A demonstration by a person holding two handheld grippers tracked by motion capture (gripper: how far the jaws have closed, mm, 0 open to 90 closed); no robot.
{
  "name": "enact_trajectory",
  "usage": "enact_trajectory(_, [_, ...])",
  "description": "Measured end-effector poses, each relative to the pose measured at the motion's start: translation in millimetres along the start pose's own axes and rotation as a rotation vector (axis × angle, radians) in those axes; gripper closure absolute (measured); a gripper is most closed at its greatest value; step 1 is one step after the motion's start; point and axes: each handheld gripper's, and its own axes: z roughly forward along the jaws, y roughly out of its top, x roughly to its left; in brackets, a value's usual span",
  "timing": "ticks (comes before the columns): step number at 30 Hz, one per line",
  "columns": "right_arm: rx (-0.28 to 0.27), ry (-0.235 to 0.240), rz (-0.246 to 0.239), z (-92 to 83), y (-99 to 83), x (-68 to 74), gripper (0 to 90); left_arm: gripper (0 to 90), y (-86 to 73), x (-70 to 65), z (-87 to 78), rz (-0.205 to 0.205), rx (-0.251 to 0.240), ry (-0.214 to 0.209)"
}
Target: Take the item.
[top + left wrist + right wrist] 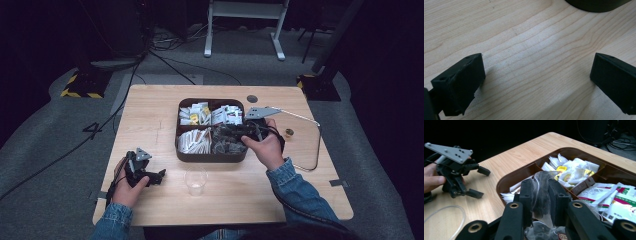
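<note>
The right gripper (541, 195) pinches a clear sachet (543, 192) over the tray (506, 180), at its near-right compartment. The left gripper (150, 175), jaws wide and empty, rests left of the tray beside the cup (195, 181).

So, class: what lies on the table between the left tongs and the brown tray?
Nothing but bare wood. In the high view, the left tongs and the brown tray have only tabletop between them; the clear cup stands off that line, nearer the person.

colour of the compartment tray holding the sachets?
Dark brown tray, clearest in the right gripper view, where its glossy rim and dividers show.
</note>
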Motion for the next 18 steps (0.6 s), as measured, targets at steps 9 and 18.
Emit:
enact_trajectory(9, [0.001,0.034,-0.010,-1.6,3.9,11.0,75.7,0.2,0.0,0.0,0.0,0.001,0.001,0.000])
enact_trajectory(18, [0.006,0.085,-0.041,-1.3,7.6,29.6,75.6,0.2,0.0,0.0,-0.1,0.000,0.001,0.000])
